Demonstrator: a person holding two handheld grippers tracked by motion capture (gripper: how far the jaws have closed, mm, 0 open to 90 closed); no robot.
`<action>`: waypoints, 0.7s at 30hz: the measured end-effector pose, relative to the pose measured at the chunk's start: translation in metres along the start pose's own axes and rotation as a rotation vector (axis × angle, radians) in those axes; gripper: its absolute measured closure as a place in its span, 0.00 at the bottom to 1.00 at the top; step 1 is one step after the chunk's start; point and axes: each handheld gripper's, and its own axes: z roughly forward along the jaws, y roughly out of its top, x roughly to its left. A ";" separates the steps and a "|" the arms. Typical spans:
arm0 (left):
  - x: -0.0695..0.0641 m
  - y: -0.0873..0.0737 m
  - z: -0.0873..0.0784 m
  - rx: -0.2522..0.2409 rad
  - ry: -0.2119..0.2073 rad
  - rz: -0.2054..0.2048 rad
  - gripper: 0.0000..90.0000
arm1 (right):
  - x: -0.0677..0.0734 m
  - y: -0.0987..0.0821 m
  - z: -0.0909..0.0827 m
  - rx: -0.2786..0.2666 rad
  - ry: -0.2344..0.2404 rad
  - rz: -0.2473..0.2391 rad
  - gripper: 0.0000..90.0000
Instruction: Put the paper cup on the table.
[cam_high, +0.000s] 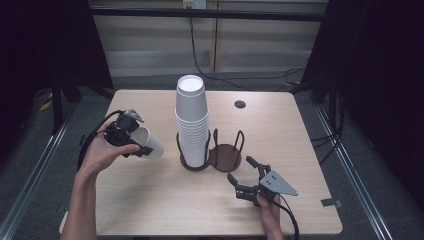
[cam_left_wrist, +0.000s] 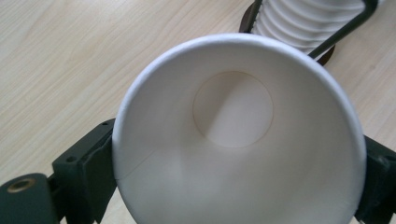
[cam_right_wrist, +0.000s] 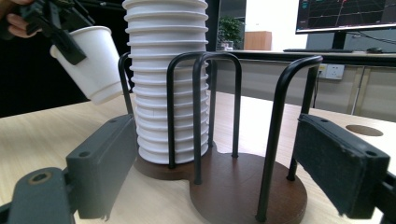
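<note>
A: So, where's the paper cup (cam_high: 149, 142) rn?

B: Got it in my left claw (cam_high: 131, 140), up off the counter (cam_high: 150, 210), on the left and apart from the cup stack (cam_high: 191, 125). Cup's tipped on its side, mouth toward me, base pointing right at the stack. In the left gripper view I'm looking straight down into it (cam_left_wrist: 233, 140), one black jaw on each side of the rim.

A: Claw state?

B: Left is pinching the cup near the rim, jaws partway in. Right claw (cam_high: 248, 172) is spread wide w/ nothing in it, sitting low on the counter just near of the holder (cam_high: 225, 156). Holder's a double wood base w/ wire loops; stack sits in the left ring, right ring is bare.

A: How's the cup gonna handle?

B: My guess: v light, thin-walled, crushes easily. Squeeze too hard and the wall buckles or the rim goes oval, then it won't nest properly. Waxy paper prob a bit slick too, so too little pressure and it slips out.

A: Best spot to hold?

B: Imo right at the rolled rim, it's the stiffest bit. Opposite sides, light pressure, like now. Mid-wall would just dent.
</note>
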 end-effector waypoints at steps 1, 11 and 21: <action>0.001 0.001 0.001 0.007 -0.001 -0.001 0.09 | 0.000 0.000 0.000 0.001 0.000 0.000 0.14; 0.010 0.015 0.024 0.134 0.017 0.013 0.08 | 0.000 0.000 0.000 0.000 0.000 0.000 0.14; 0.010 0.021 0.039 0.181 0.040 0.038 0.07 | 0.000 0.000 0.000 0.001 0.000 0.000 0.15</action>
